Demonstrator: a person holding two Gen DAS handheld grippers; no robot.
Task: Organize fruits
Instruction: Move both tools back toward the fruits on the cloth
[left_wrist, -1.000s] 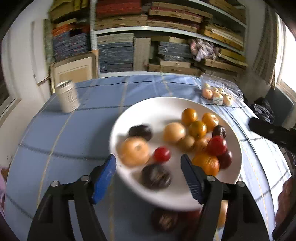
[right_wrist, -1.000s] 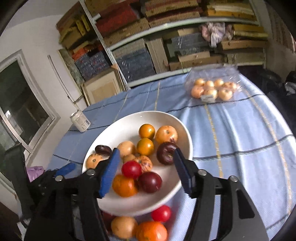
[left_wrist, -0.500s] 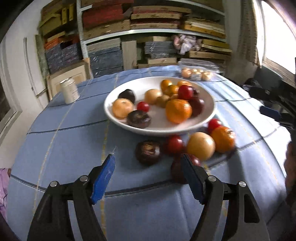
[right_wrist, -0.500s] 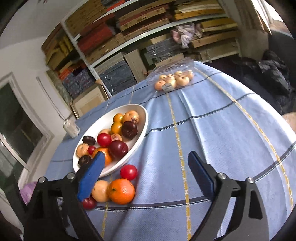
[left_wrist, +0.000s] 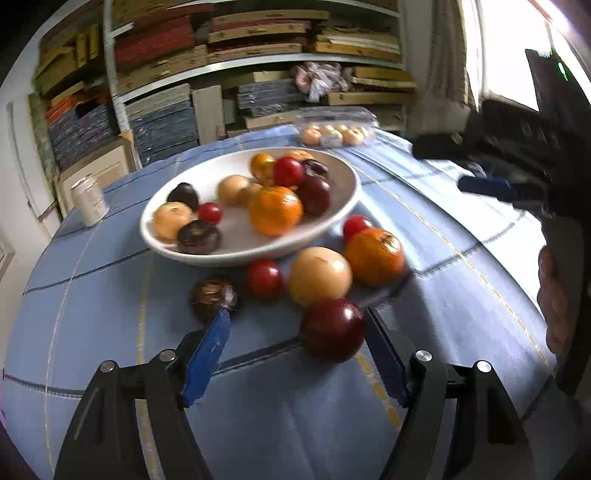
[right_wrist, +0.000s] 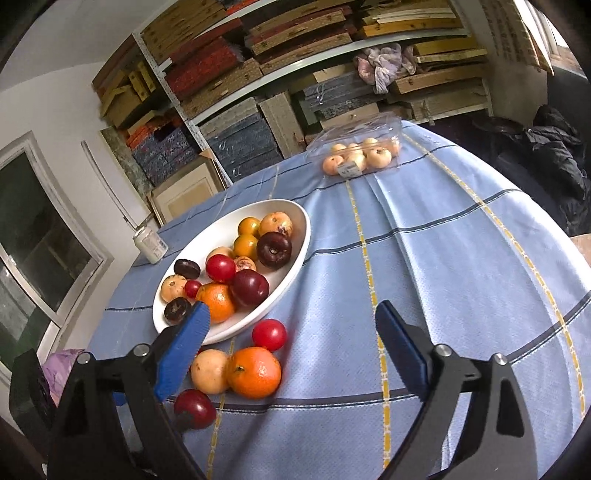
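Closer now, dark red plum (left_wrist: 331, 329) lies between left fingers (left_wrist: 207, 349).

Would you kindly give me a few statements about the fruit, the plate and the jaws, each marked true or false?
1. The dark red plum lies on the cloth between the open jaws of the left gripper. True.
2. The white plate holds no fruit. False: it holds more than ten fruits, among them an orange.
3. A clear box of pale fruit sits at the far side of the table. True.
4. The right gripper is shut on a tomato. False: its jaws are open and hold nothing.
5. The can lies tipped over on the plate. False: it stands upright on the cloth, apart from the plate.
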